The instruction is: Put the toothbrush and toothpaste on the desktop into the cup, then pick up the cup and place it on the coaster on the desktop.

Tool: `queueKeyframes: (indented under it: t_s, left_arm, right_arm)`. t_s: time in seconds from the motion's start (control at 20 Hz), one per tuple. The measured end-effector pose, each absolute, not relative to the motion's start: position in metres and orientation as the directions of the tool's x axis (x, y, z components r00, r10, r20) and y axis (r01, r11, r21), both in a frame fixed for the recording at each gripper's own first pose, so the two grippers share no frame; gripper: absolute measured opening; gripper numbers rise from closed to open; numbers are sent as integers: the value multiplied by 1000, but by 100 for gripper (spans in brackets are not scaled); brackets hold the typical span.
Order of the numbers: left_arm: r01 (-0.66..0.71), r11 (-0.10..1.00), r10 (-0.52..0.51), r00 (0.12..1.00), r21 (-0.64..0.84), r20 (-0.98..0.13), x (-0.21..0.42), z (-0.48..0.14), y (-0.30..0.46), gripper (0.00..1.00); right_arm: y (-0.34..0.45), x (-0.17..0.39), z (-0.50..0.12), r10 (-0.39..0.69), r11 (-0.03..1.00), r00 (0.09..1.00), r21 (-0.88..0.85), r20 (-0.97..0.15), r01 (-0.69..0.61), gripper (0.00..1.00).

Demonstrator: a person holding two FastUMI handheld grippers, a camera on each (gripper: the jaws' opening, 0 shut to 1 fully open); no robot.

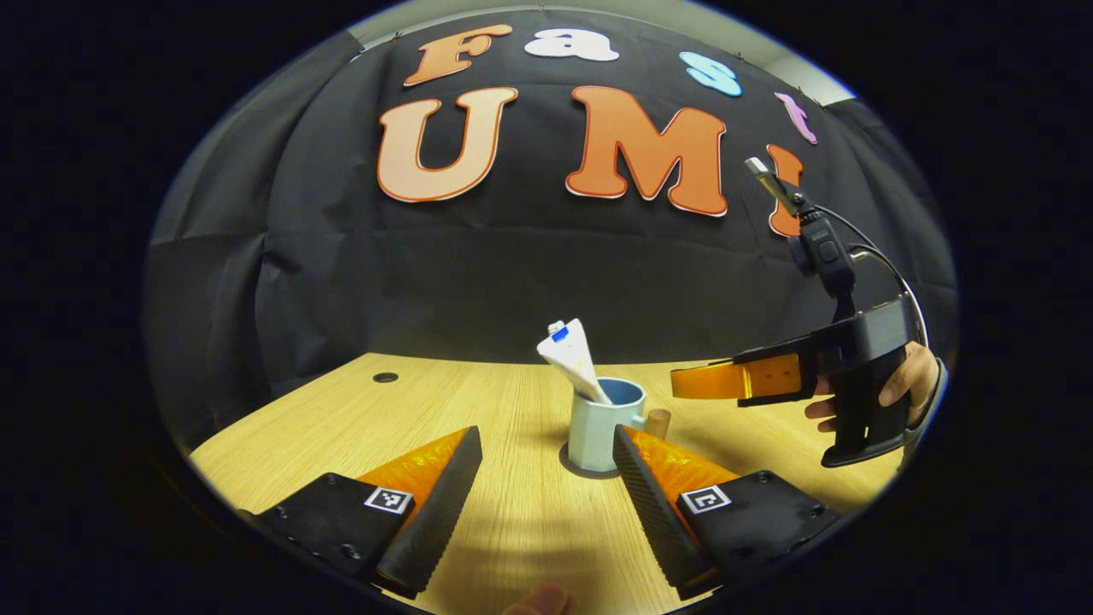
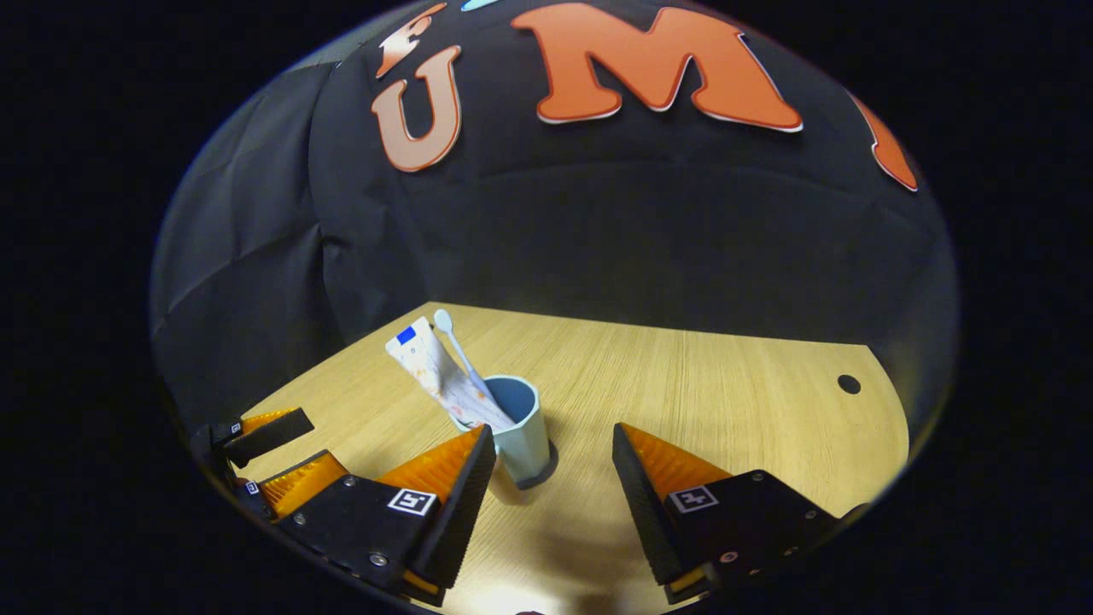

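With the white toothpaste tube (image 2: 440, 376) and pale toothbrush (image 2: 457, 346) standing in the light-blue ribbed cup (image 2: 521, 440), which seems already set on the dark round coaster (image 1: 589, 468) on the wooden table (image 2: 726, 393), my left tongs (image 1: 546, 478) and right tongs (image 2: 553, 478) gape wide and empty, so I judge only withdrawal remains.
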State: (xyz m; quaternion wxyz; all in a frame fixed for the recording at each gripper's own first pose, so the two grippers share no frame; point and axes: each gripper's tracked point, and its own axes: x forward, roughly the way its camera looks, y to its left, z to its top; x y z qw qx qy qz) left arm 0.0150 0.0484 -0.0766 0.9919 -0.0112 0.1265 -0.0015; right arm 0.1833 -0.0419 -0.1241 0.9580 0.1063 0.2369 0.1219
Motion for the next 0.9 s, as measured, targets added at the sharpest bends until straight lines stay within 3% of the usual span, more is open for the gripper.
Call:
queueKeyframes:
  t_s: [0.35,0.9]
  left_arm:
    - [16,1000,-19,991,-21,-134,23,-40,25,98]
    - [47,999,-47,997,10,56,43,2,-9,98]
  right_arm:
    - [-99,162,-104,125,983,955,162,-270,-83,85]
    - [-135,140,-85,59,974,994,224,-93,-37,85]
